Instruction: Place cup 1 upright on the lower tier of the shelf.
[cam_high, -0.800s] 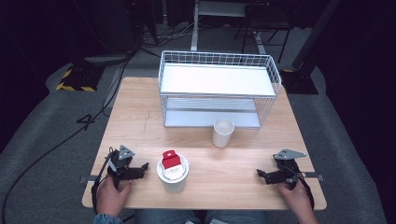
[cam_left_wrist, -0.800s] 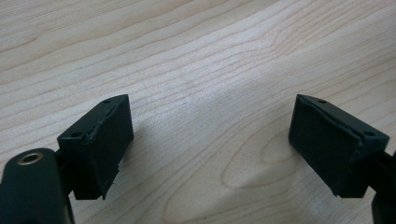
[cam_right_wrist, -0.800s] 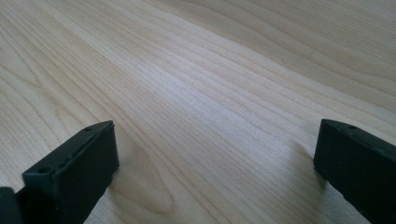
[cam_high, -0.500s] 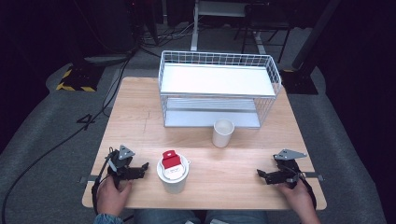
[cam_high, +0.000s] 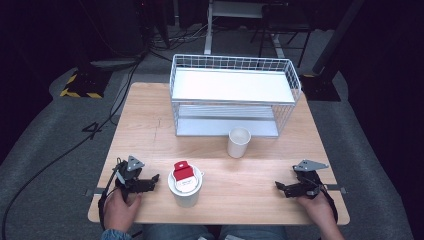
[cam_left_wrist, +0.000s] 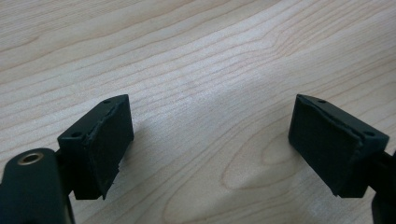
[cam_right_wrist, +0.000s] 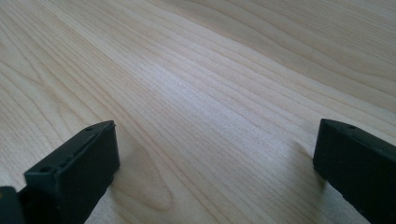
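**Both grippers parked near the bottom edge, nothing grabbed**

While both hands are sitting low in the high view, the left gripper (cam_high: 152, 178) is resting at the lower left of the frame on the wooden table (cam_high: 150, 125), with the left hand (cam_high: 120, 207) wrapped around its back end. Its jaws are standing wide apart, and in the left gripper view the left gripper (cam_left_wrist: 210, 144) is showing bare wood grain between them. Over at the lower right, the right gripper (cam_high: 278, 186) is lying on the table too, with the right hand (cam_high: 317, 207) behind it. Its jaws are spread wide as well, and the right gripper (cam_right_wrist: 215, 163) is holding nothing.

Just beside the left gripper, toward the bottom middle of the frame, a white cup with a red and white packet (cam_high: 183, 174) on top is standing. A second white cup (cam_high: 238, 142), open on top, is standing right of centre, just in front of the white wire rack (cam_high: 232, 85), which is taking up the upper middle.
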